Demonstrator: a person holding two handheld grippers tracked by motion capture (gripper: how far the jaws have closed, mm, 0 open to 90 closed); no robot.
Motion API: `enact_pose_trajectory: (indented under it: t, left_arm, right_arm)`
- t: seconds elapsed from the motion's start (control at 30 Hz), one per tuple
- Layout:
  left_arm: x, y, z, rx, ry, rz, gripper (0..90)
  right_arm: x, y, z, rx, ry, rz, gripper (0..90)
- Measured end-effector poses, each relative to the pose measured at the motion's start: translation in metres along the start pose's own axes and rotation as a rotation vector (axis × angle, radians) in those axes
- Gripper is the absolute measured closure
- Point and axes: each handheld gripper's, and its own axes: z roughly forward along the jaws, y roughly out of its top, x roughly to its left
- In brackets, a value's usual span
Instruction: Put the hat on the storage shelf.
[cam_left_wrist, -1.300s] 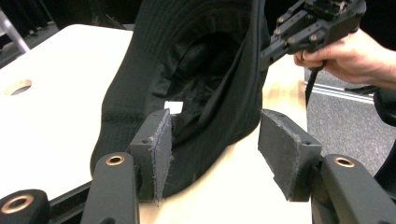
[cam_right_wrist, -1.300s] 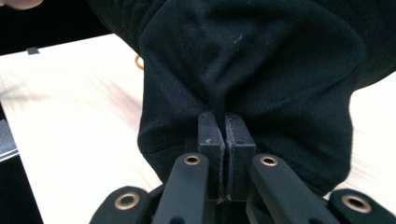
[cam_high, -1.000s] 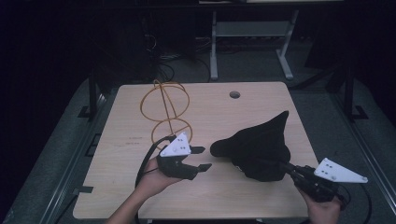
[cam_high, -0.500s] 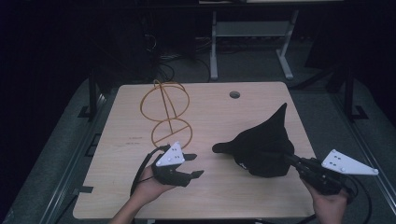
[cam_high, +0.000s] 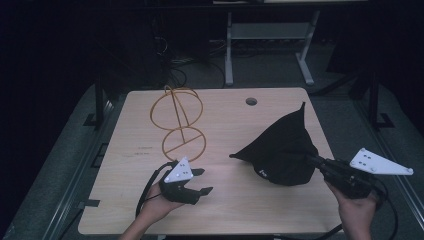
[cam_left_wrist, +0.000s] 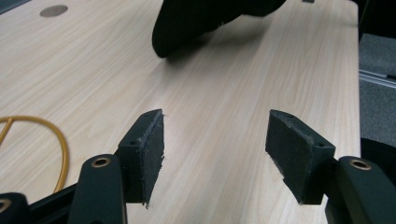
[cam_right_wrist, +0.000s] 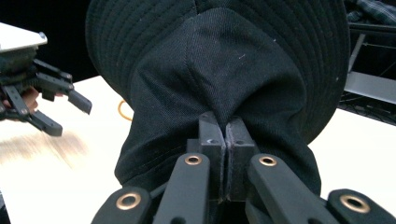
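Note:
A black bucket hat (cam_high: 285, 150) hangs at the right of the wooden table (cam_high: 240, 210), tilted with one side of its brim pointing up. My right gripper (cam_high: 312, 160) is shut on the cloth of the hat's crown (cam_right_wrist: 219, 60), and its jaws (cam_right_wrist: 225, 135) meet on a pinch of fabric. An orange wire stand (cam_high: 177, 117) of rings stands upright at the back left. In front of it my left gripper (cam_high: 204, 181) is low over the table. Its jaws (cam_left_wrist: 215, 149) have just been opening, with nothing between them. The hat's brim (cam_left_wrist: 205, 18) lies ahead of them.
A round cable hole (cam_high: 251, 101) is near the table's far edge. Behind the table stand a white metal frame (cam_high: 270, 35) and loose cables on the dark floor. Bare wood lies between the two grippers.
My right gripper has risen with the hat, pulling its brim into a taller peak. The left gripper has sunk and drawn back toward the near edge, and its jaws have spread wider.

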Motion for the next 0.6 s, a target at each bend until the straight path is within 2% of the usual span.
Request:
enact_pose_trajectory:
  t: [0.27,0.5,0.57,0.6]
  left_arm:
    - [0.001,-0.003,0.0,0.006,-0.004,-0.011,36.7]
    - [0.001,-0.004,0.0,0.007,-0.003,-0.01,36.5]
    - [0.0,-0.005,-0.001,0.021,-0.001,0.011,36.5]
    - [0.0,-0.005,-0.001,0.02,-0.002,0.009,36.5]
  right_arm:
    - [-0.002,0.016,0.005,-0.009,0.024,-0.021,88.3]
    - [-0.003,0.03,0.008,-0.012,0.038,-0.022,88.3]
    - [-0.003,0.035,0.008,-0.024,0.046,-0.014,88.3]
    - [-0.003,0.037,0.008,-0.03,0.047,-0.023,88.3]
